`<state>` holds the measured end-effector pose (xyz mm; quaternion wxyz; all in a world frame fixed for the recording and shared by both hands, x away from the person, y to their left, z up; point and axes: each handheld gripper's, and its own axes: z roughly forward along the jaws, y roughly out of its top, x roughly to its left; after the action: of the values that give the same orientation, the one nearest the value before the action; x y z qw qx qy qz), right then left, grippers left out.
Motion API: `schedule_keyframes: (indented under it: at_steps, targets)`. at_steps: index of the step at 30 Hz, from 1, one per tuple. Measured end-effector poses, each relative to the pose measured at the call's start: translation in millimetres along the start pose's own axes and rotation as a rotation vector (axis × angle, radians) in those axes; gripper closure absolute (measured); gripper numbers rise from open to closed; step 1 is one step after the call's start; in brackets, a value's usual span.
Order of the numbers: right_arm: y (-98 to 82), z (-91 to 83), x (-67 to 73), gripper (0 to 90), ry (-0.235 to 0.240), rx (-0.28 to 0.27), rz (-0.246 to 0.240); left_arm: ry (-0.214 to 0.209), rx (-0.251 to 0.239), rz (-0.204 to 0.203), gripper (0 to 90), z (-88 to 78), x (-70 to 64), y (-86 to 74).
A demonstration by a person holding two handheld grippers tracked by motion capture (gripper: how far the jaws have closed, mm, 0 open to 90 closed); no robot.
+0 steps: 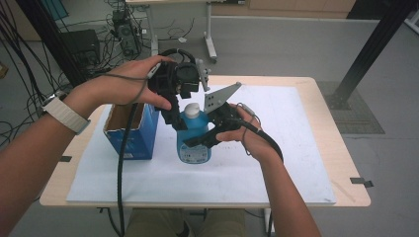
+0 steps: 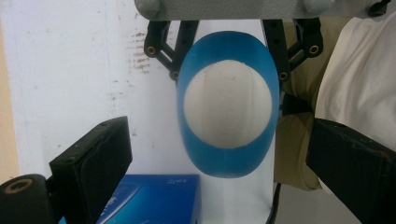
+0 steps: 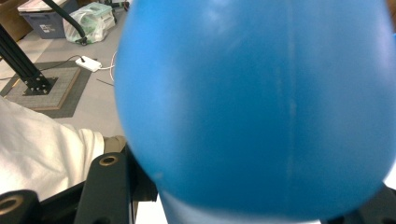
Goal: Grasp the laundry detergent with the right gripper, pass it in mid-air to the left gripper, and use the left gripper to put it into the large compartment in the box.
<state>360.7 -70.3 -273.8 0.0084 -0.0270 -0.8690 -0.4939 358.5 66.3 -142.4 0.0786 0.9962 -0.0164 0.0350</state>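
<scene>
Gripper jaws on our right gripper (image 1: 200, 140) are clamped on the body of the blue bottle (image 1: 193, 136), one black jaw on each flank, as the left gripper view shows them pressed against the bottle's sides (image 2: 227, 105); in the right gripper view the blue wall (image 3: 257, 107) sits right up against the lens. The bottle stands upright on the white sheet (image 1: 276, 163), near the middle of the worktop (image 1: 341, 148), with its white cap (image 1: 193, 107) on top. Our left gripper (image 1: 175, 118) hangs just above that cap, pointing down, and its jaws stand wide apart in its own view, one at each lower corner with the cap (image 2: 227, 103) between and beyond them, touching neither. Just beside the bottle on our left stands the open blue box (image 1: 131, 133), its brown inside showing, its near corner close to the bottle but apart from it; that leaves little room on that side. To our right of the bottle the sheet lies bare out to its far and right edges, and a bare strip runs along the near edge as well. The sheet stops short of the wooden rim on the right. A black cable (image 1: 121, 173) drops from our left gripper across the box front and over the near edge of the worktop.
</scene>
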Motion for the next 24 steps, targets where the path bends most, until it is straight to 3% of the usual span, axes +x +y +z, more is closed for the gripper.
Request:
schedule_keyframes:
  at_steps: [24]
  targets:
    - [-1.0,-3.2,-0.3,42.2,-0.007,-0.004,0.004,0.000,0.004,0.000,7.4,0.1,-0.3,0.8]
